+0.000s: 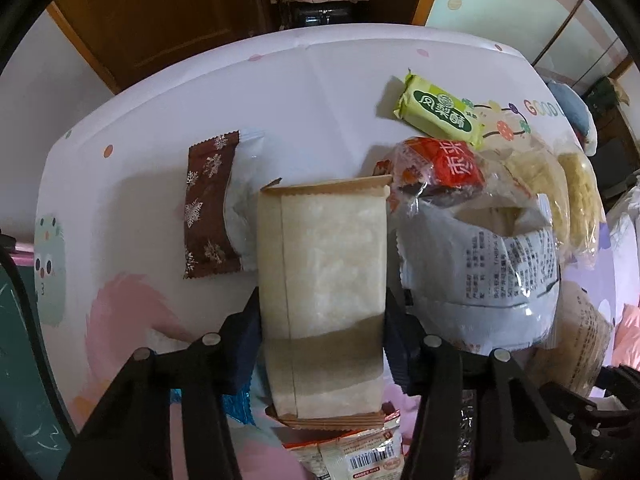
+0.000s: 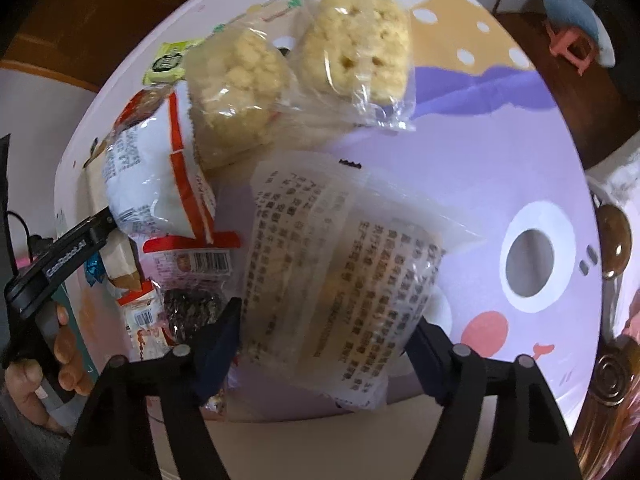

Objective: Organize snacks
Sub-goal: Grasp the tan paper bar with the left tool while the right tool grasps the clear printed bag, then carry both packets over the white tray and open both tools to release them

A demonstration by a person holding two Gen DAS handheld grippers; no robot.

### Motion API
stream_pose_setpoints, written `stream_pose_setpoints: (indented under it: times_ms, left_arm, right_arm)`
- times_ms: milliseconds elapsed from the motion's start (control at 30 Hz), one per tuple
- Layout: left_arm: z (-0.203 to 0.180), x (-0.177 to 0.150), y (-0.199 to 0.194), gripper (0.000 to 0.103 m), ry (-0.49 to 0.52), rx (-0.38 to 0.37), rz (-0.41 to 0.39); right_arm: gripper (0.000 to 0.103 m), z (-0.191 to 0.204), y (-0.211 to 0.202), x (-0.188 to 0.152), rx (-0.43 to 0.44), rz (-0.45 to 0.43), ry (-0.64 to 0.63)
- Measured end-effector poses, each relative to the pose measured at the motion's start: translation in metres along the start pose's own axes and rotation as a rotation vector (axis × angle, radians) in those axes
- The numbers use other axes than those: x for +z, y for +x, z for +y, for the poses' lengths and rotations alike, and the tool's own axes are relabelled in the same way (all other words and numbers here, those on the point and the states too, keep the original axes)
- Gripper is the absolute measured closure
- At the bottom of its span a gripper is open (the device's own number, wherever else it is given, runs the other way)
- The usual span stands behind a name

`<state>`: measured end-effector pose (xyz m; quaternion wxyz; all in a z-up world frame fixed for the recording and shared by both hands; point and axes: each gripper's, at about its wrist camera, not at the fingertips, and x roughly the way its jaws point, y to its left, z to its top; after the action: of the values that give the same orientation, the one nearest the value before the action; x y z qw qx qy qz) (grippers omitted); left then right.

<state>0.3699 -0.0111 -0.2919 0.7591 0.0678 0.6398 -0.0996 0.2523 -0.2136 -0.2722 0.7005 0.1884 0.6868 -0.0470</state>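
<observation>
Left wrist view: the left gripper (image 1: pixel 322 332) points down at a table (image 1: pixel 132 184) with a cartoon-printed cover. Its two pads press the long sides of a pale cake packet (image 1: pixel 324 280) with a brown serrated edge, so it is clamped on the packet. The wrapper looks thin and light, the cake inside soft; a gentle squeeze across the middle suits it. Just left lies a brown snowflake packet (image 1: pixel 210 208). To the right sits a crumpled white bag (image 1: pixel 480 264), and beyond it a green bar (image 1: pixel 438 112).

Right wrist view: the right gripper (image 2: pixel 326 344) is fairly wide, its fingers either side of a clear printed packet (image 2: pixel 340 264); whether the pads press it yet I cannot tell. It looks slippery, light and crushable. Beyond lie two puffed rice cakes (image 2: pixel 356 40) in clear wrap, brittle by the look. No box or tray shows.
</observation>
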Motion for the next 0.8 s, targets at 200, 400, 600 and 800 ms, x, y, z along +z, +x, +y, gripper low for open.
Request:
stream_pose_setpoints:
  times_ms: [200,400,600,800]
  left_arm:
    - [-0.006,-0.008,-0.021,0.051,0.011,0.000,-0.037]
    - [-0.004,-0.023,-0.059,0.051,0.000,-0.002,-0.088]
    - [-0.005,-0.035,-0.116,0.051,-0.028,-0.017,-0.162]
    - [-0.013,-0.059,-0.183,0.051,-0.028,-0.025,-0.228]
  right_arm:
    - [0.032,0.004,-0.013,-0.004,0.009,-0.040,-0.002]
    - [0.033,0.005,-0.047,-0.008,0.039,-0.118,-0.008]
    - [0.033,0.007,-0.098,-0.020,0.078,-0.220,-0.026]
    - [0.033,0.004,-0.148,-0.043,0.104,-0.318,-0.064]
